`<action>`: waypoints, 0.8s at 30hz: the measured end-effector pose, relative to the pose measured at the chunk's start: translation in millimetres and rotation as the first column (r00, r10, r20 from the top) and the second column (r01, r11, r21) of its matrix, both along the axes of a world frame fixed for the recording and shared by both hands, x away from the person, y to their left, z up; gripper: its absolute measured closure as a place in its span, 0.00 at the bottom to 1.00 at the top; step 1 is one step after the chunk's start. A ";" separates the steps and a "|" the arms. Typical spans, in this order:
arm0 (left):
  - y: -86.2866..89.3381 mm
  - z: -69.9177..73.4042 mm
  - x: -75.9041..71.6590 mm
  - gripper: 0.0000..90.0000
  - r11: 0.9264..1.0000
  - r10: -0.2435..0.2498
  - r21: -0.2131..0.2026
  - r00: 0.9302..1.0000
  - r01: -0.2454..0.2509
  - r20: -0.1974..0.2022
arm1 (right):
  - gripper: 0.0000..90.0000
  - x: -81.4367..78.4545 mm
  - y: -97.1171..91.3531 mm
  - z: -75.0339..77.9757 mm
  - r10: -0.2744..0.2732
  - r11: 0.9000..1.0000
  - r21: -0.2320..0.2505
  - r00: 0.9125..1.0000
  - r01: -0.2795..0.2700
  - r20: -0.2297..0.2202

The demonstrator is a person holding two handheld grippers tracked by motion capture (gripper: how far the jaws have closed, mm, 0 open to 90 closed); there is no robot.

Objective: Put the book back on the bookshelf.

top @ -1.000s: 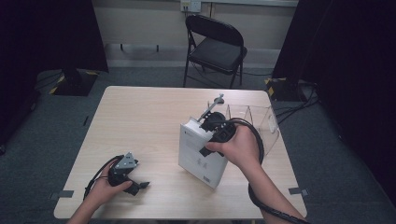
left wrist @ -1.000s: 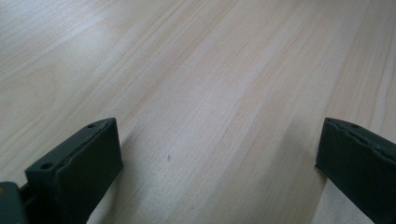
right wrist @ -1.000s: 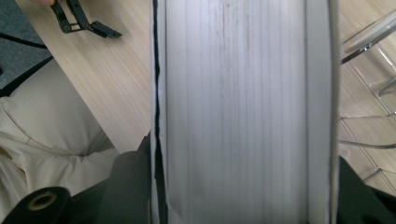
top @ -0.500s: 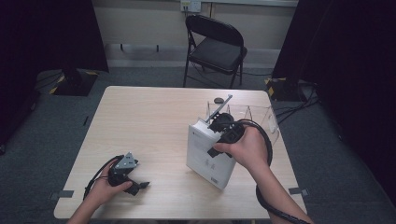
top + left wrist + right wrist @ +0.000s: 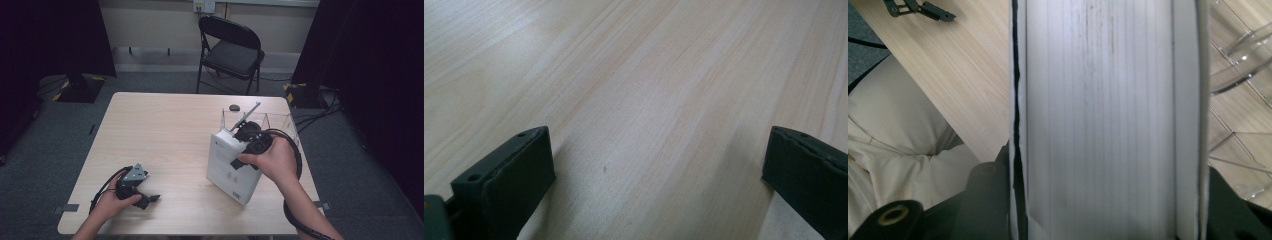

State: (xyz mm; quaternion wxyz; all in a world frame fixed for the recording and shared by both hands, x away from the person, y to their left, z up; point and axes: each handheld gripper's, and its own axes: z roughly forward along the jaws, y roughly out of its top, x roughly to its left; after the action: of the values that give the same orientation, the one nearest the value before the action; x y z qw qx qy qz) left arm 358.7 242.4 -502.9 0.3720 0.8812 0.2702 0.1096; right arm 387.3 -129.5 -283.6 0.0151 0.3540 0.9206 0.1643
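Gripping a thick white book (image 5: 231,167), the right gripper (image 5: 248,144) has its jaws pressed against the two covers, one on each side. In the right gripper view the book's page edges (image 5: 1103,115) stand between the two black jaws, which show at the bottom corners, and the covers run as thin white bands along either side of the pages. From the high view the book is tilted, its lower corner near the front edge of the wooden table (image 5: 170,125) and its top end up under the person's right hand (image 5: 272,160). Its white cover faces left and carries small dark print that is too small to read. Just behind the book, toward the table's far right corner, stands a clear plastic container (image 5: 277,122); the same see-through walls (image 5: 1238,60) show at the right of the right gripper view, close to the book. A small dark object (image 5: 233,107) lies on the table beyond the container, near the far edge.

The left gripper (image 5: 142,197) rests low on the table near its front left corner, held in the person's left hand (image 5: 112,202), well apart from the book. Its jaws stand wide apart in the left gripper view, with nothing but bare wood grain (image 5: 649,110) between them.

A black folding chair (image 5: 232,50) stands on the grey floor beyond the table
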 end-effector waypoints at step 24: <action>0.0 0.0 0.0 0.00 1.000 0.000 0.000 1.000 0.000 0.000 | 0.58 -6.4 -36.7 2.3 -0.052 0.998 -0.034 0.999 0.052 0.009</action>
State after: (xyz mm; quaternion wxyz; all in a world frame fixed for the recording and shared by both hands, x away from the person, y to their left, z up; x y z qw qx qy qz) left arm 358.7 242.4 -502.9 0.3721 0.8813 0.2700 0.1096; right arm 381.0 -166.2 -281.3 0.0289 0.3768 0.9137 0.1496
